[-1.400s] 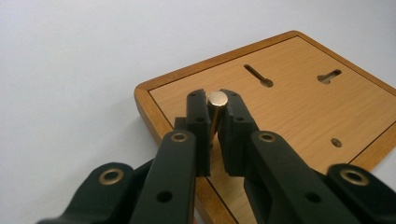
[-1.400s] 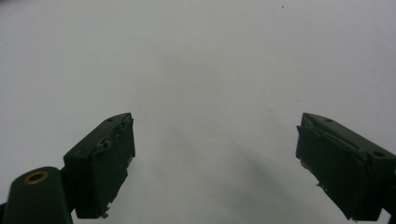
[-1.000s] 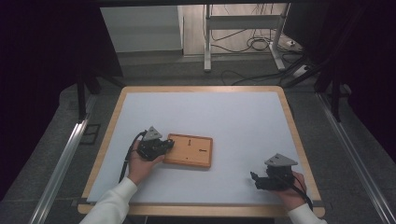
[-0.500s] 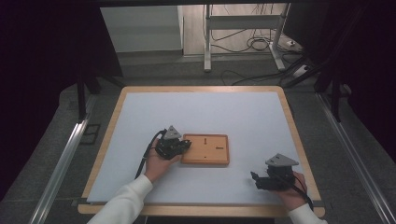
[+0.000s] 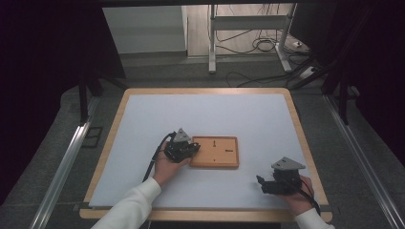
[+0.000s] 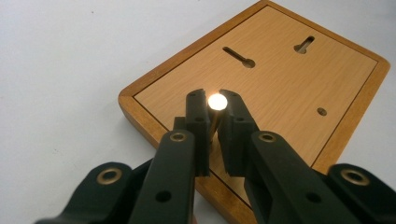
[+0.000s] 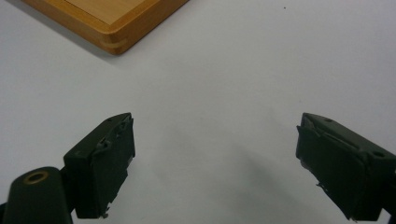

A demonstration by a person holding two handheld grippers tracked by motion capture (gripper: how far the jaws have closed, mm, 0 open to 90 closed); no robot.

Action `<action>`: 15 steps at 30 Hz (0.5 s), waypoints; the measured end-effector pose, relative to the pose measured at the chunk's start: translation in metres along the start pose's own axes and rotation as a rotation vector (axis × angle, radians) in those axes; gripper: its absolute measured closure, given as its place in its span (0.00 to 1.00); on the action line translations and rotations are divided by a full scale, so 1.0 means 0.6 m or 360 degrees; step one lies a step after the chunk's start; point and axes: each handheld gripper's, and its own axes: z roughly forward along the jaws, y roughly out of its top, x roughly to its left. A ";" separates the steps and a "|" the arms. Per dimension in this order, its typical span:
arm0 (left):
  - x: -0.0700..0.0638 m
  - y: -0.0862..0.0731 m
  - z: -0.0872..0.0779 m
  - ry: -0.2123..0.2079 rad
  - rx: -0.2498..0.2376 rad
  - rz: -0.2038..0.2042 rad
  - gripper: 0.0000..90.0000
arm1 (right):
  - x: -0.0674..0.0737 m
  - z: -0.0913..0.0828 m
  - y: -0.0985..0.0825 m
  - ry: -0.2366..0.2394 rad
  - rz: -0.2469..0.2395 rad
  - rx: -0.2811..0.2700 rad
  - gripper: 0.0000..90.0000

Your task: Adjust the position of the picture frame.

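Down near the middle of the white table (image 5: 143,124), the left gripper (image 6: 213,108) pinches a small brass pin (image 6: 216,103) over the wooden board's (image 5: 216,152) left edge. Well right, the right gripper (image 7: 215,140) rests with jaws spread wide, nothing between.

White sleeves (image 5: 138,202), black brass-riveted tools (image 6: 214,122).

grey floor (image 5: 157,71), cables (image 5: 258,45), metal stand (image 5: 248,28)

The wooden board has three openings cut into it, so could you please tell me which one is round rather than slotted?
It is the small round hole near the wooden board's right edge in the left gripper view. The other two are elongated keyhole slots farther back.
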 end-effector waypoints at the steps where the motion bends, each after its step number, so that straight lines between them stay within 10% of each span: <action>1: 0.001 -0.001 -0.002 -0.0016 -0.0018 -0.0022 0.87 | 0.000 -0.001 0.000 0.0000 0.0001 -0.0003 0.14; 9: -0.008 -0.019 -0.033 0.0056 0.0022 0.0000 0.47 | 0.000 -0.011 0.005 0.0038 -0.0007 -0.0052 0.21; 15: -0.013 -0.027 -0.056 0.0036 0.0046 0.0002 0.37 | 0.003 -0.009 0.030 0.0151 -0.0033 -0.0061 0.40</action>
